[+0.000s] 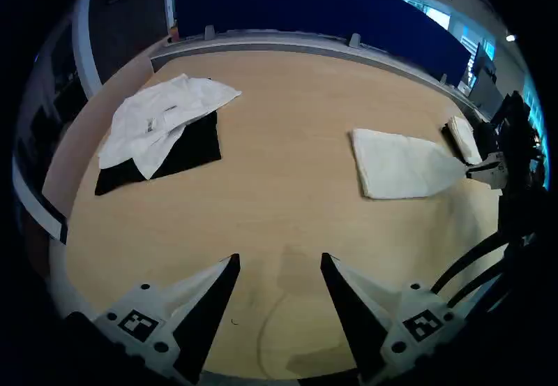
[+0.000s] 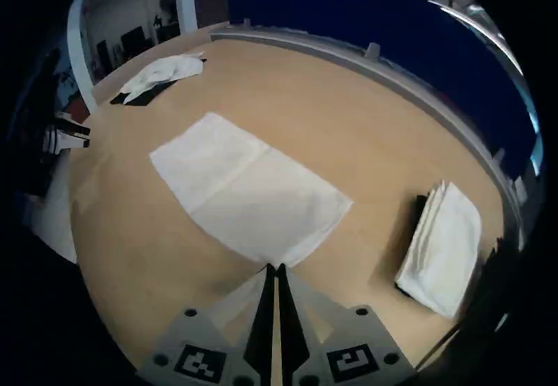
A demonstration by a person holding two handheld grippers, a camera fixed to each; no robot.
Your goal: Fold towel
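Now, the towel (image 2: 244,190) lies flat on the table (image 2: 363,128), with a crease across its middle. The right gripper (image 2: 275,269) is clamped shut on the towel's near corner, and in the left gripper view that corner is drawn to a point at its tip. From the right gripper the cloth runs ahead and to the left, its long axis slanting towards the far heap of white and black cloth (image 2: 164,70). The left gripper (image 1: 279,257) hovers with fingers spread wide, holding nothing, well apart from the towel, which sits ahead and to its right. So the right hand is nearer, and I'd judge the fold carries this corner across. A stack of folded towels (image 2: 443,253) sits nearby.
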